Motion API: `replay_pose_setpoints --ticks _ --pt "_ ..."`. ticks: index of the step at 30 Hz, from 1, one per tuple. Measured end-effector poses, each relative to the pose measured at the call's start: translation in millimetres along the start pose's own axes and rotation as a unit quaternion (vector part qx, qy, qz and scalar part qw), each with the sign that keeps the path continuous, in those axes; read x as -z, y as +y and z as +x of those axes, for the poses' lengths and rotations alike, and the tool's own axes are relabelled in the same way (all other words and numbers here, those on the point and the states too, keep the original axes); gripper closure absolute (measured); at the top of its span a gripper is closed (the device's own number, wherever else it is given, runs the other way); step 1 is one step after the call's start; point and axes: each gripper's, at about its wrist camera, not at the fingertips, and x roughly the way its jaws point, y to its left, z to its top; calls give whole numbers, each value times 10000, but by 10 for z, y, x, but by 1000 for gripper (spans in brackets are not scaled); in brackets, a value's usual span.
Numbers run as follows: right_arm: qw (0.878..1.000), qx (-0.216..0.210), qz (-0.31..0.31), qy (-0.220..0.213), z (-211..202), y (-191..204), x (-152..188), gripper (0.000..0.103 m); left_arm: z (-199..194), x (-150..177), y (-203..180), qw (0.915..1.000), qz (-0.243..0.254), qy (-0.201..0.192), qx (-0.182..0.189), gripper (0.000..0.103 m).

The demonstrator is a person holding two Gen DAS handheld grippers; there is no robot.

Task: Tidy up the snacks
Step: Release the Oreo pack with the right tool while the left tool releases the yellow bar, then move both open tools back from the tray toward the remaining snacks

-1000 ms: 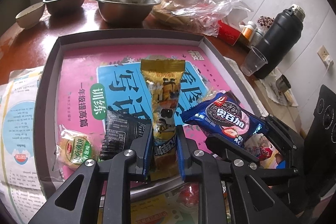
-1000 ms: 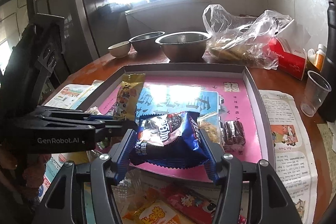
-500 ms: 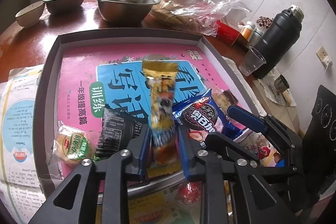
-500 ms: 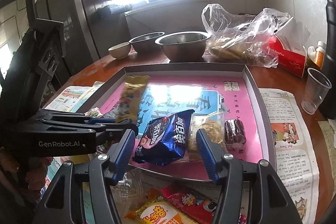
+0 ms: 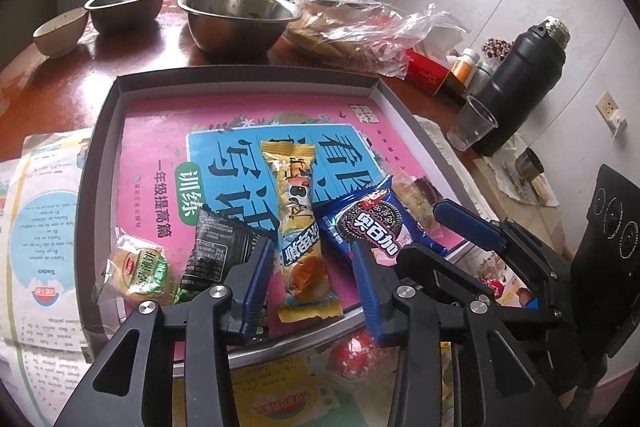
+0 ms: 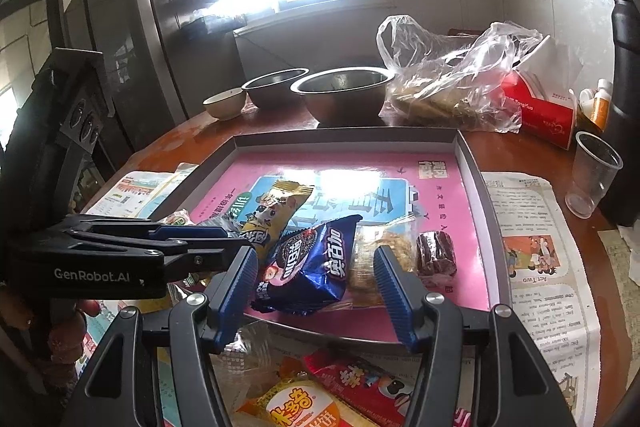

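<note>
A grey tray (image 5: 102,147) with a pink book cover as its floor holds several snacks. A long yellow snack bar (image 5: 298,223) lies in it between the open jaws of my left gripper (image 5: 312,267), not pinched. A blue Oreo pack (image 5: 374,223) lies beside it; in the right wrist view the Oreo pack (image 6: 312,267) rests free between the open jaws of my right gripper (image 6: 314,279). A black packet (image 5: 216,247), a round green-label pastry (image 5: 140,267), a clear-wrapped cracker (image 6: 368,255) and a dark brown bar (image 6: 436,253) also lie in the tray (image 6: 476,167).
More snack packs (image 6: 300,403) lie on newspaper (image 6: 536,227) in front of the tray. Behind it stand two steel bowls (image 5: 236,15), a small bowl (image 5: 60,31) and a plastic bag (image 5: 360,27). A clear cup (image 5: 470,123) and black thermos (image 5: 520,79) stand at right.
My left gripper has opened and let the yellow bar down into the tray. My right gripper released the Oreo pack, which now lies in the tray. Both grippers have drawn back a little.
</note>
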Motion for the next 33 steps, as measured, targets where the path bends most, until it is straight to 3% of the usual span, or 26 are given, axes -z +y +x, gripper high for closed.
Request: replay_pose_setpoints --ticks 6,33 --pt "10000 18 18 -56 -47 -3 -17 42 -76 1 22 10000 -47 -74 35 50" --pt "9986 193 118 -483 -512 -51 -137 32 -549 117 -80 9990 111 -437 26 30"
